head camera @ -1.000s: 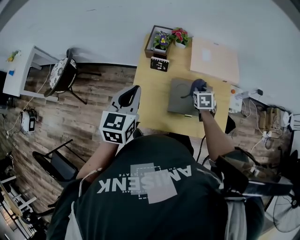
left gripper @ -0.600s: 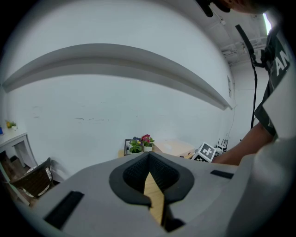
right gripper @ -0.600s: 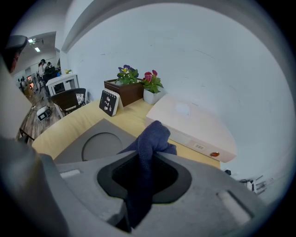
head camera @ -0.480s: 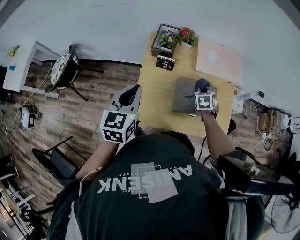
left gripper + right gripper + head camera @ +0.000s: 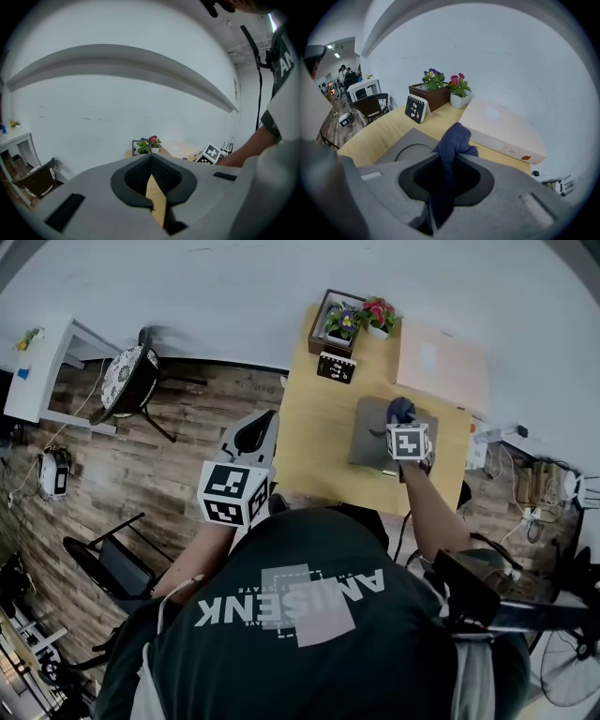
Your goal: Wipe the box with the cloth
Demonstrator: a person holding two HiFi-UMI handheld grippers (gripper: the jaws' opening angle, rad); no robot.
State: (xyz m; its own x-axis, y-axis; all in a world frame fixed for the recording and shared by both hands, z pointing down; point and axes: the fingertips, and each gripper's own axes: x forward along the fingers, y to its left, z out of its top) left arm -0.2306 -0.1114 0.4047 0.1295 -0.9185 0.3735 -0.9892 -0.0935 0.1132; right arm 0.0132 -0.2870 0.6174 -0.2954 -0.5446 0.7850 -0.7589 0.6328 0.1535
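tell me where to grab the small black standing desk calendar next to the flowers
Pinch the small black desk calendar by its top edge, coming down from above. It stands as a thin, near-upright panel, so jaws can straddle front and back. The brown wooden planter sits close behind, so a rear approach looks cramped.

On the table (image 5: 314,442), the box (image 5: 367,439) lies near right, a second box (image 5: 439,367) behind it; planter (image 5: 337,322) and flowerpot (image 5: 377,315) stand at the far edge, a desk calendar (image 5: 336,367) before them. A chair (image 5: 127,385) stands well left of it.
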